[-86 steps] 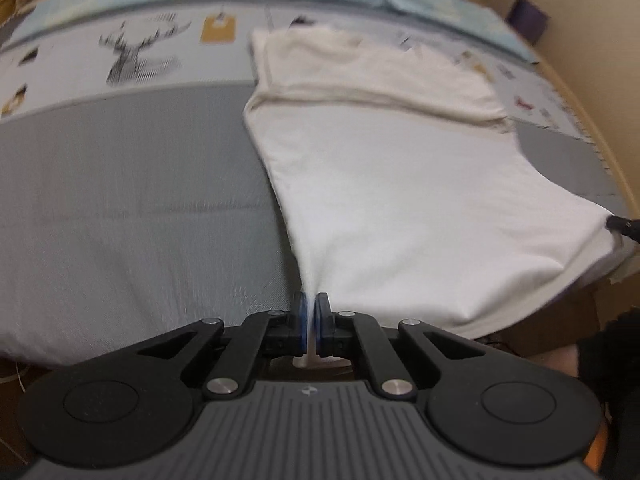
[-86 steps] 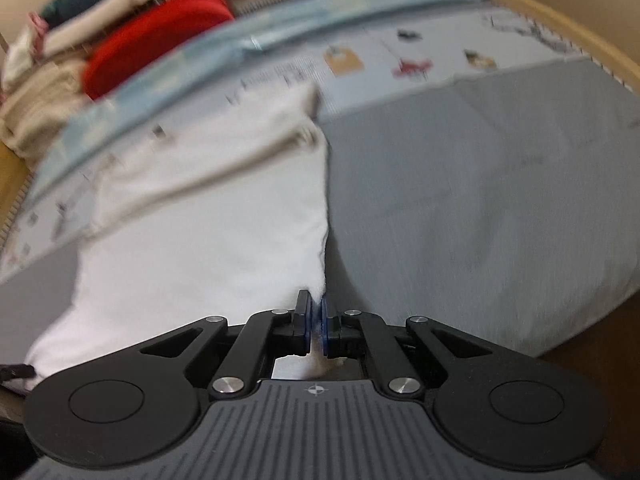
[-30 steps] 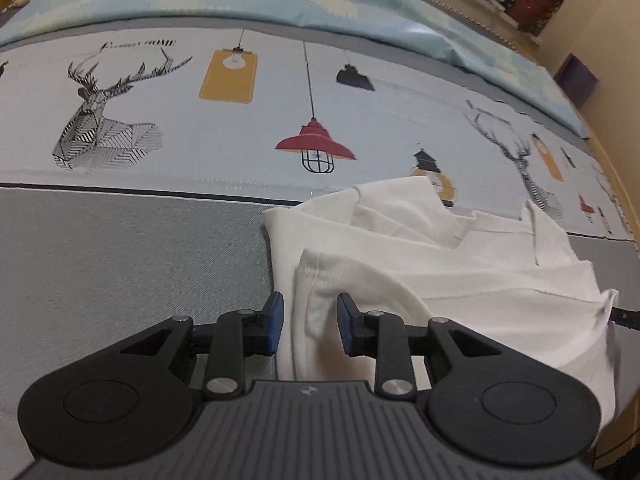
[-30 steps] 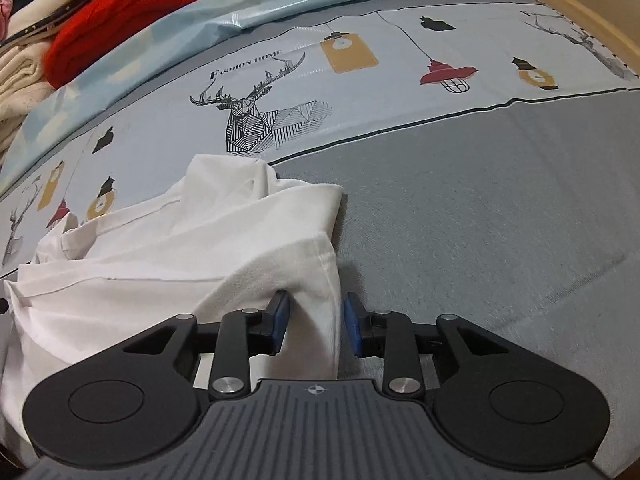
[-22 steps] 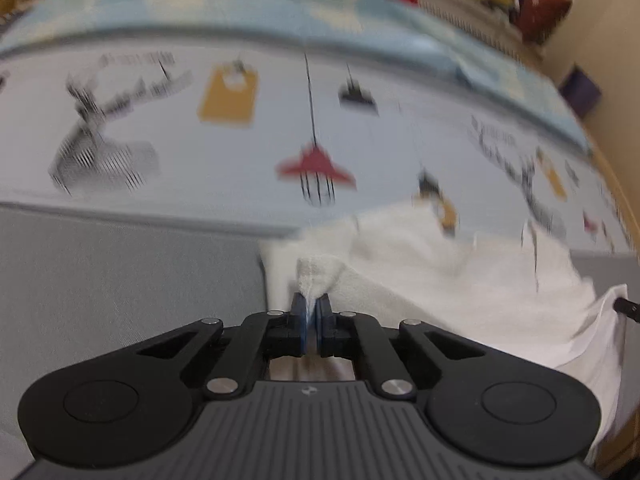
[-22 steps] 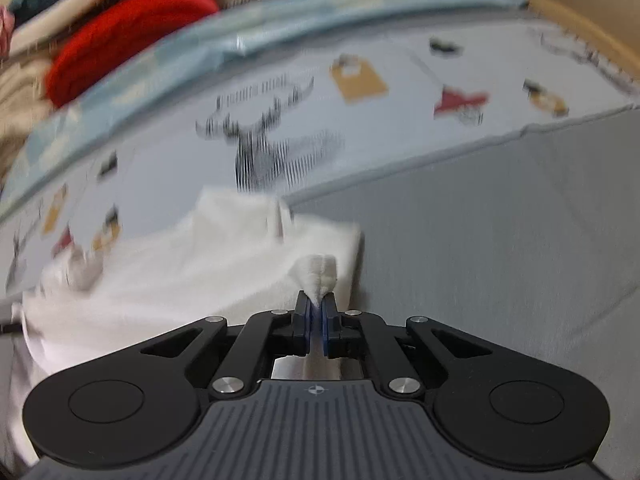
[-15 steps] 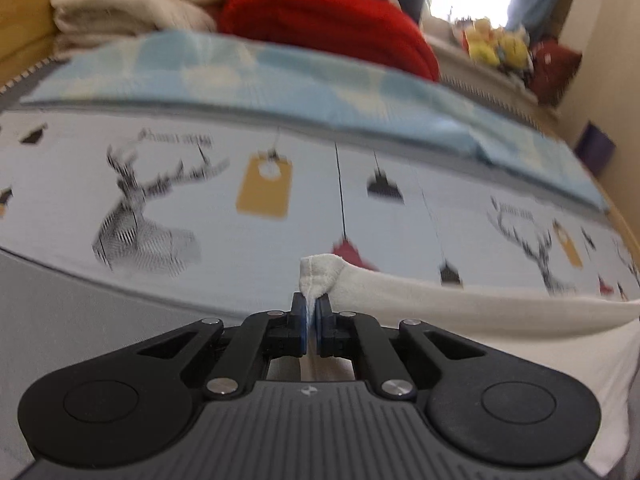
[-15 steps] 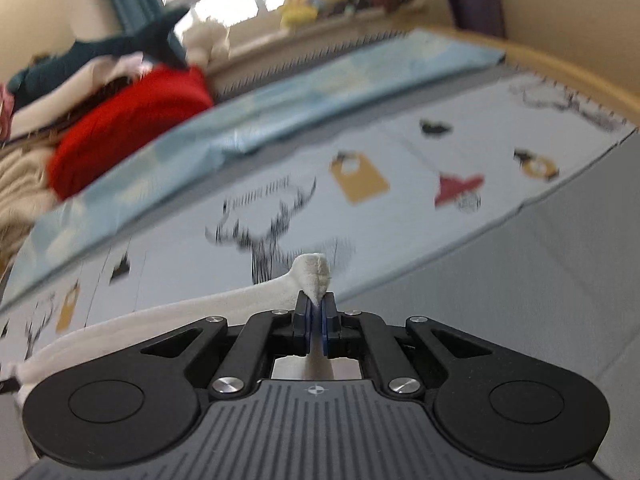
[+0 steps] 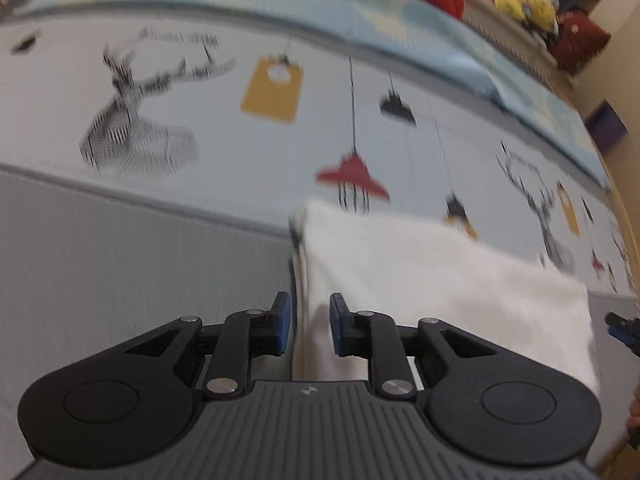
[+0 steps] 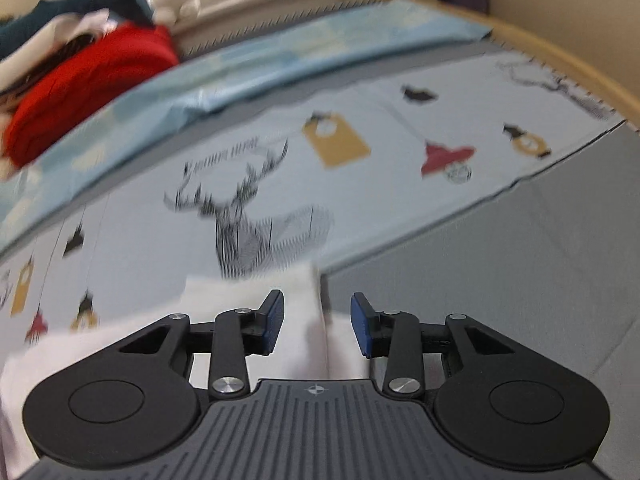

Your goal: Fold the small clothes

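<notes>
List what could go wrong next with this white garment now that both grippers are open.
1. The left gripper straddles the white garment's edge; pulling back carelessly might snag and drag the fold open.
2. The right gripper also has cloth between its open jaws, so the same may happen at that corner.
3. The garment's near edge runs out of view under both grippers, so it may lie close to the bed edge and slide.

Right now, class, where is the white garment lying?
The white garment lies folded on the bedspread, straddling its grey band and deer print. Its left edge sits between the open left gripper, its right edge between the open right gripper.
</notes>
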Demonstrator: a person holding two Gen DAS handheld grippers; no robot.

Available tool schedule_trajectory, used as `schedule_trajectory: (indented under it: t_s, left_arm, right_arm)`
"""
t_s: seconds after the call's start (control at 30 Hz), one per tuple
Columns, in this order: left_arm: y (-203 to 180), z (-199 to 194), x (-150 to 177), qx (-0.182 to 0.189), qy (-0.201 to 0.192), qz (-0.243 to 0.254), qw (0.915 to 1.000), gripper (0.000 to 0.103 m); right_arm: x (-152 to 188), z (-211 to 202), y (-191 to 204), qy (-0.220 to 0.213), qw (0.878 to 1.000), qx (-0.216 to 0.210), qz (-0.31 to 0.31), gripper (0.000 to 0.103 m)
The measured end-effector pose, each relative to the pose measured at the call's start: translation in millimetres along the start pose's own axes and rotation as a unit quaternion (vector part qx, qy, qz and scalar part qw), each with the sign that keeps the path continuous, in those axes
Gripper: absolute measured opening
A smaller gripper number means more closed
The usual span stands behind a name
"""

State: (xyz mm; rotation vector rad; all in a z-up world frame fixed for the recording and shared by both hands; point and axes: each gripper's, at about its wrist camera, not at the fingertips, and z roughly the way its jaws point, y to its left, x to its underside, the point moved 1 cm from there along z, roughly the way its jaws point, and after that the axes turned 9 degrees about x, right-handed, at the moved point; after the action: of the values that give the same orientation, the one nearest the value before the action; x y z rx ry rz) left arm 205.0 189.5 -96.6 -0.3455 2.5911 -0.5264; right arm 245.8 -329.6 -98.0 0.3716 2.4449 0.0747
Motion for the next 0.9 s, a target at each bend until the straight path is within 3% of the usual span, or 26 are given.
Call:
schedule_trajectory:
  t_s: [0.17, 0.33, 0.4, 0.47, 0.5, 0.53, 0.57, 0.63, 0.7, 0.8, 0.87, 0.9]
  left_arm:
    - [4, -1, 34, 0.022, 0.078, 0.012, 0.9967, 0.032]
    - [2, -1, 78, 0.011, 0.142, 0.049, 0.9886, 0.032]
    - [2, -3, 92, 0.006, 0.147, 0.061, 0.9872, 0.031]
    - [4, -7, 100, 0.001, 0.143, 0.065, 0.9876, 0.019]
    - [4, -11, 104, 0.003, 0.138, 0.07, 0.988, 0.004]
    - [3, -16, 107, 0.006, 0.131, 0.076, 0.9885, 0.003]
    - [0, -22, 109, 0.009, 0.125, 0.089, 0.9881, 0.003]
    - [-7, -42, 113, 0.006, 0.113, 0.121, 0.9862, 0.003]
    - [-7, -61, 114, 0.01, 0.097, 0.123, 0.9876, 0.003]
    - [8, -63, 124, 0.015, 0.102, 0.082, 0.9912, 0.005]
    - [22, -54, 131, -0.013, 0.13, 0.048, 0.9903, 0.005]
    - [25, -55, 130, -0.018, 0.125, 0.044, 0.991, 0.006]
  right_arm:
    - [28, -8, -20, 0.085, 0.996, -0.03, -0.006, 0.039]
    - [63, -26, -27, 0.155, 0.985, -0.05, -0.046, 0.04]
    - [76, -34, -26, 0.165, 0.983, -0.047, -0.069, 0.039]
    - [90, -40, -27, 0.177, 0.98, -0.04, -0.081, 0.039]
    - [96, -43, -28, 0.179, 0.979, -0.037, -0.085, 0.032]
    - [100, -46, -28, 0.176, 0.98, -0.034, -0.09, 0.006]
    - [101, -49, -30, 0.172, 0.98, -0.03, -0.094, 0.004]
    - [99, -60, -39, 0.162, 0.984, -0.04, -0.066, 0.003]
    - [92, -77, -50, 0.153, 0.986, -0.052, -0.03, 0.002]
    - [99, -96, -55, 0.133, 0.989, -0.038, -0.051, 0.002]
    - [113, -83, -56, 0.162, 0.985, -0.009, -0.052, 0.004]
    - [115, -76, -55, 0.176, 0.983, 0.001, -0.046, 0.005]
